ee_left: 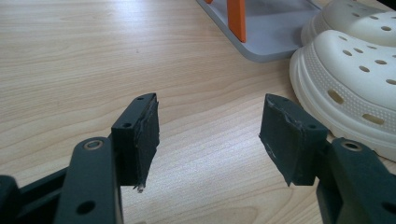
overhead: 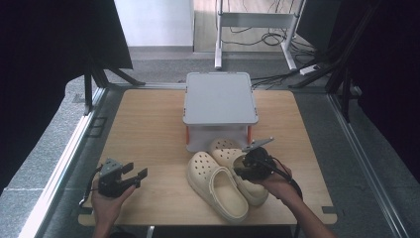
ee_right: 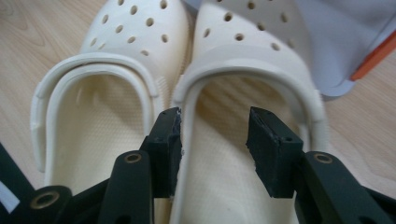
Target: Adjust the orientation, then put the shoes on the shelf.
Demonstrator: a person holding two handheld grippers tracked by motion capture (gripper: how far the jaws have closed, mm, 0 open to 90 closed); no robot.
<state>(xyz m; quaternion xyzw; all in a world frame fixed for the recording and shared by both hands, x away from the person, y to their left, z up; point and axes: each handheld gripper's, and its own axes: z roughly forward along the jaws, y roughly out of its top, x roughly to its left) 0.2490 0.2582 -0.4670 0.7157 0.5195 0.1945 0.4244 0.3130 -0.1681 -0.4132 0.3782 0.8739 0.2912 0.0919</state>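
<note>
2 cream clogs (overhead: 218,186), 1 grey rack (overhead: 220,98), 2 grippers (overhead: 117,179).

Both black claws (overhead: 140,175) (overhead: 239,172) have worn pads (round screws behind), trailing black cables.

Light wood-grain counter (overhead: 148,124), 2 cream clogs (overhead: 223,186) side by side near its front edge, toes toward a grey stand with orange legs (overhead: 220,99) at the back middle.

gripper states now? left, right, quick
Left gripper: open, holding nothing, over bare table.
Right gripper: open over a clog, gripping nothing.
</note>
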